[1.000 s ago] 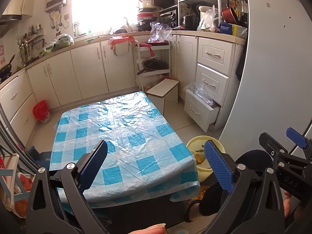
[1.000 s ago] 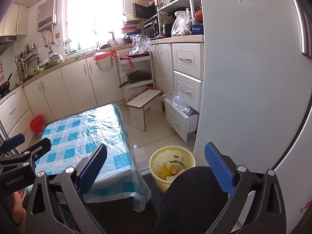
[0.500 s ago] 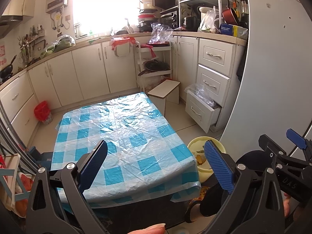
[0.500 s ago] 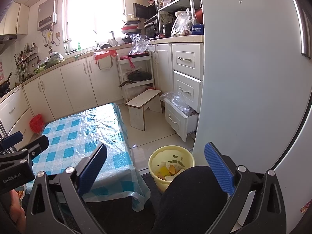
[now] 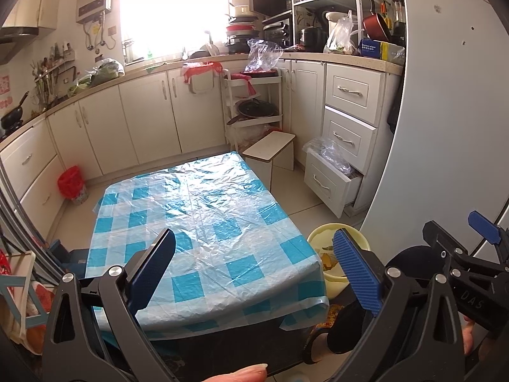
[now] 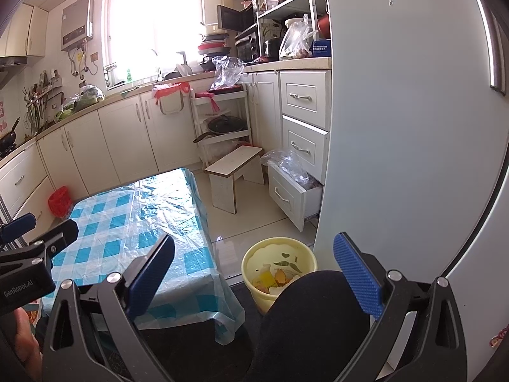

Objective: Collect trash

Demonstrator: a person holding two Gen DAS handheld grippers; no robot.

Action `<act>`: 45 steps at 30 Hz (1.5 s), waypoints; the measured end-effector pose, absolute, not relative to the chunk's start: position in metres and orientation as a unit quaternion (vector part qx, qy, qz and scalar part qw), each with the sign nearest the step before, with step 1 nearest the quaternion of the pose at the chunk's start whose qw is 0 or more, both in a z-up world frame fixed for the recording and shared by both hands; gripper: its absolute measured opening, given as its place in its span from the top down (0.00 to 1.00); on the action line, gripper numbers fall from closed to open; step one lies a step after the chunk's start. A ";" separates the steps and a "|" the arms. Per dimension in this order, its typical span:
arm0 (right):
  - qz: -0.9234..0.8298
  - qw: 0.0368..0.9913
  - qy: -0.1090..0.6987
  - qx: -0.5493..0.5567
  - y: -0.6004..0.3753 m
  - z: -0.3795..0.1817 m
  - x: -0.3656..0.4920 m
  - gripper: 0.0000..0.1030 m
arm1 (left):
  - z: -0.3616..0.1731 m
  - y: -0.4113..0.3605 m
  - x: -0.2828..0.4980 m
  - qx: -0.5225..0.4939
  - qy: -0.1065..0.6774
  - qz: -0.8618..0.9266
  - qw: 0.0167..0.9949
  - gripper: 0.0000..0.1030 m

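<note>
The yellow trash bucket (image 6: 278, 267) sat on the floor between the checked table (image 5: 203, 222) and the fridge (image 6: 407, 127), holding peels and scraps. My right gripper (image 6: 254, 270) hung spread and empty above it; my left gripper (image 5: 254, 267) gaped, empty, over the table's near edge.

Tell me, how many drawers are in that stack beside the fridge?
3: the top drawer and middle drawer are closed; the bottom drawer is pulled open, with crumpled clear plastic in it. Others may be hidden behind the fridge.
</note>
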State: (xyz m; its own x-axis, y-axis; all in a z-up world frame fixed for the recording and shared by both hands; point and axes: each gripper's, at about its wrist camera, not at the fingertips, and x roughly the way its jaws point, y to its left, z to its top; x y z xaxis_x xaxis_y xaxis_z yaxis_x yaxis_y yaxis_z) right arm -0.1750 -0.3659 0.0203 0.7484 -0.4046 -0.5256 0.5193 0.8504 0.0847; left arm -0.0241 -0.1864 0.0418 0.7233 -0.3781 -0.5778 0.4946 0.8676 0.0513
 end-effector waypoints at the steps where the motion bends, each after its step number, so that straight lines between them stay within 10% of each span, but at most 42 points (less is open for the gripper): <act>1: -0.249 0.928 0.253 0.113 -0.367 0.020 -0.176 0.07 | 0.043 -0.186 -0.024 0.101 0.287 -0.237 0.923 0.07; 45: -0.219 0.935 0.264 0.084 -0.339 0.016 -0.151 0.07 | 0.039 -0.153 -0.007 0.077 0.299 -0.193 0.931 0.07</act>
State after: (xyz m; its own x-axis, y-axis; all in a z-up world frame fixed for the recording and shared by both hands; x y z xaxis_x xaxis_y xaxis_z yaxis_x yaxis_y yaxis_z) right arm -0.1507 -0.3392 0.0158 0.7641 -0.3656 -0.5314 0.4549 0.8896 0.0420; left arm -0.0074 -0.1527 0.0393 0.7469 -0.3134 -0.5864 0.4057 0.9136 0.0285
